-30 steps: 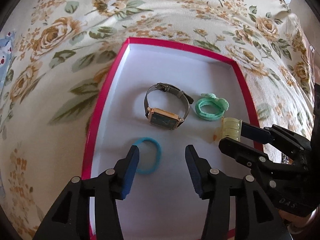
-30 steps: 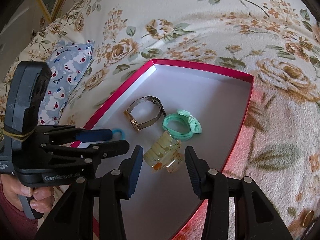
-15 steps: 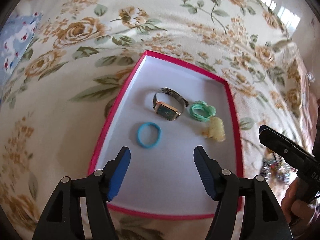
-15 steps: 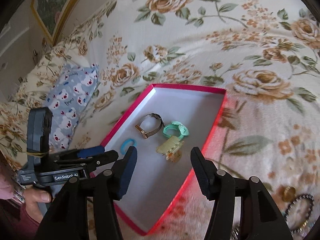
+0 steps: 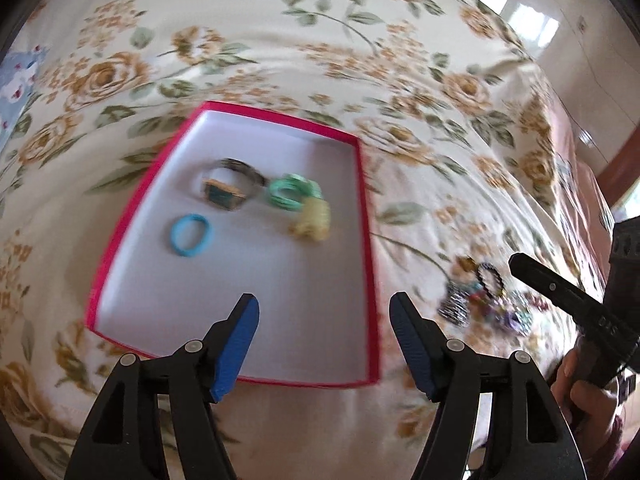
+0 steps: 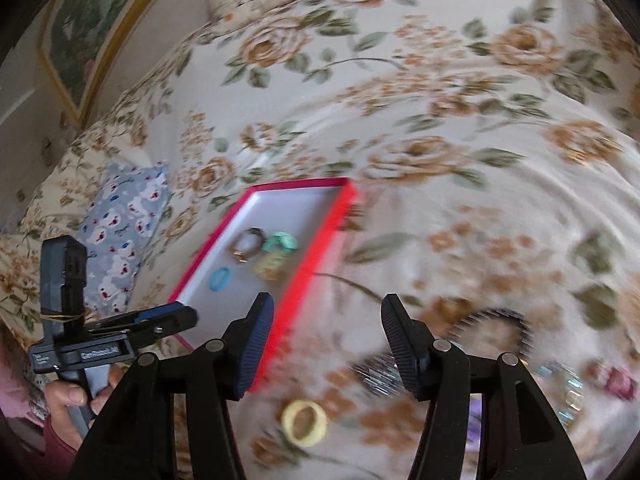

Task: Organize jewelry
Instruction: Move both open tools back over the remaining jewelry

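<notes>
Jewelry tray (image 5: 362, 216) holds watch (image 5: 230, 188), blue ring (image 5: 191, 235), green tie (image 5: 290, 194), yellow clip (image 5: 314, 222); both hand-held grippers released, empty

Floral bedspread (image 6: 420, 92), gold-framed picture (image 6: 80, 36) on wall, daylit window (image 5: 516, 12).
</notes>
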Available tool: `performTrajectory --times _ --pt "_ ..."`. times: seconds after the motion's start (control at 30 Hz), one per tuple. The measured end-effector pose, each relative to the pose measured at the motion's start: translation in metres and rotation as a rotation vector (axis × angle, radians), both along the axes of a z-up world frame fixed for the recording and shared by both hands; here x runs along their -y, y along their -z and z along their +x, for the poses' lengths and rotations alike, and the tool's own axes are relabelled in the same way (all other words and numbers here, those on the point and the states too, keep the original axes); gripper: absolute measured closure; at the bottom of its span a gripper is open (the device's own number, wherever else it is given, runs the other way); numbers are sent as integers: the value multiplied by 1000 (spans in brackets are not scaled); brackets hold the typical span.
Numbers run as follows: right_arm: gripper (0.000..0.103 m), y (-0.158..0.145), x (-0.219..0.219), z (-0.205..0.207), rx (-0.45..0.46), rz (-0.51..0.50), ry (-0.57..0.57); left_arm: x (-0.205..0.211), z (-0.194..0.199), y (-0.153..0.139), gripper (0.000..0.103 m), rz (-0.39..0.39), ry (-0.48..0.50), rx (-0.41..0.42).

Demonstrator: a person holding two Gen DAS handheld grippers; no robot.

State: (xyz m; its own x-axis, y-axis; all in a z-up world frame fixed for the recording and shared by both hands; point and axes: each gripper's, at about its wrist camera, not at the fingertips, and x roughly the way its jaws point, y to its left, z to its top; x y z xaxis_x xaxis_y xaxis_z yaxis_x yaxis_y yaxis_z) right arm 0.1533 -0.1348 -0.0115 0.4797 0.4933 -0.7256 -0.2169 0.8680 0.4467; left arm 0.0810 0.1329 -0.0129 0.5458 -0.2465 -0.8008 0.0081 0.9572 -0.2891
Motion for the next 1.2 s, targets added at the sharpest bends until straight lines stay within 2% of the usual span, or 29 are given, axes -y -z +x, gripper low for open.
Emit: performTrajectory --times 0.13,0.4,0.63,0.93,1.2 --pt "45 1 35 -17 -10 -17 67 22 -2 1 35 10 59 -8" --pt "45 -5 95 -45 -11 -29 202 52 5 6 35 8 115 -27" --pt "45 -13 127 -61 5 -34 278 75 8 10 35 26 163 -32" --pt "45 -7 140 -71 -14 -48 304 99 14 17 35 44 204 -45" --pt "46 11 118 -69 -58 -91 236 120 25 28 35 83 258 -31"
